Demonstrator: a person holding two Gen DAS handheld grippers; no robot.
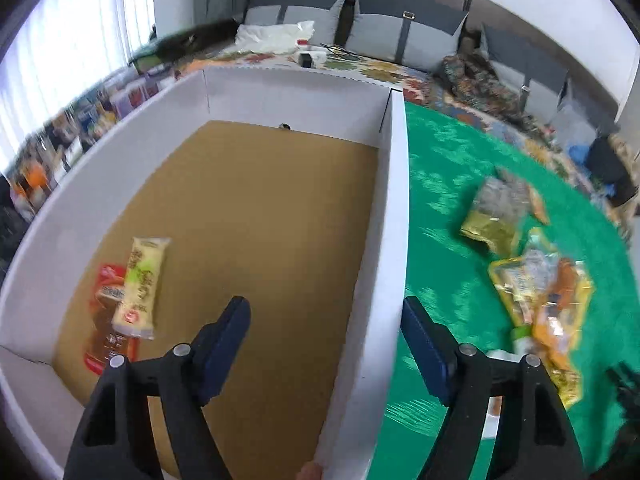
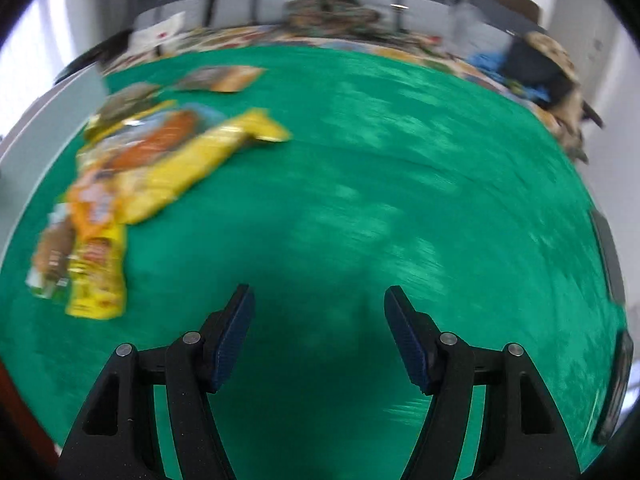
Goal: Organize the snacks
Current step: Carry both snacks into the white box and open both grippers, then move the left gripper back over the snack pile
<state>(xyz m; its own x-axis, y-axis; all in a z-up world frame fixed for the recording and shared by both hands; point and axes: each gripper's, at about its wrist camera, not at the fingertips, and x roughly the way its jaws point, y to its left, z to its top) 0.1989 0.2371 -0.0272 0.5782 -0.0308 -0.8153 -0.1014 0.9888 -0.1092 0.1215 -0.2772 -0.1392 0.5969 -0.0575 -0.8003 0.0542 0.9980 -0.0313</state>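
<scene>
A white box with a brown cardboard floor stands on the green cloth. A pale yellow snack packet lies inside it on top of a red packet. My left gripper is open and empty, straddling the box's right wall. Several yellow and orange snack packets lie in a pile on the cloth right of the box; the pile also shows in the right wrist view, blurred. My right gripper is open and empty above bare green cloth, to the right of the pile.
A sofa with grey cushions and a patterned cover runs along the back. A white pillow lies on it. A dark bag sits at the far right. Shelves of small items line the window at left.
</scene>
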